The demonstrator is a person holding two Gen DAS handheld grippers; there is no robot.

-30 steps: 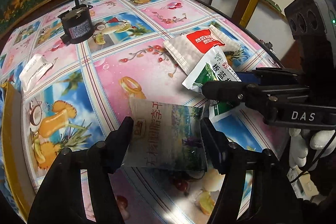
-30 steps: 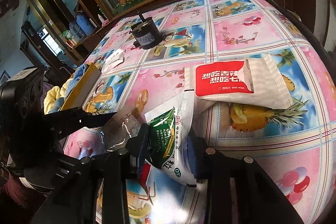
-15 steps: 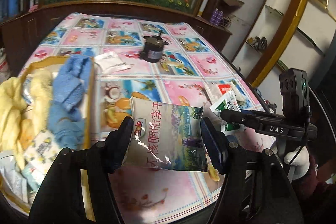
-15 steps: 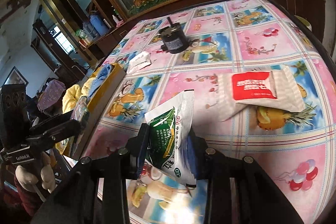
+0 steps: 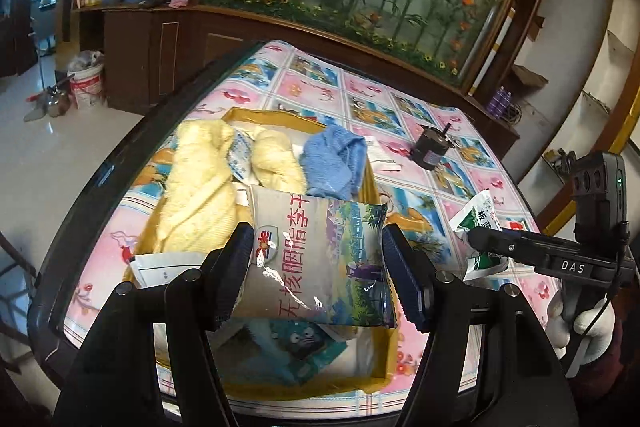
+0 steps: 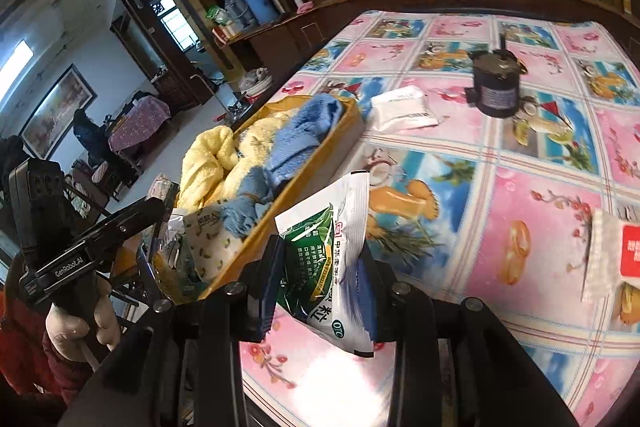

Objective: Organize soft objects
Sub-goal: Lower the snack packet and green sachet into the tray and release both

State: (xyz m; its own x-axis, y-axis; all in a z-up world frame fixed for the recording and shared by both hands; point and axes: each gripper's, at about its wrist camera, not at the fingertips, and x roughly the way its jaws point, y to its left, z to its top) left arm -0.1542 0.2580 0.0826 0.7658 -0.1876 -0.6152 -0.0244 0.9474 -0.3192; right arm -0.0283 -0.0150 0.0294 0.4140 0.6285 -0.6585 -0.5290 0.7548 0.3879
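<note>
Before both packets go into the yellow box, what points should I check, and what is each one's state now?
1. Left hand-held gripper pinches the pale printed snack bag: ok.
2. Right hand-held gripper pinches the green-and-white sachet: ok.
3. Snack bag hangs over the yellow cardboard box: ok.
4. Sachet over the box: not ok, it is beside the box wall, above the tablecloth.
5. Free room in the box: cannot tell; yellow towel and blue towel fill much of it.
</note>
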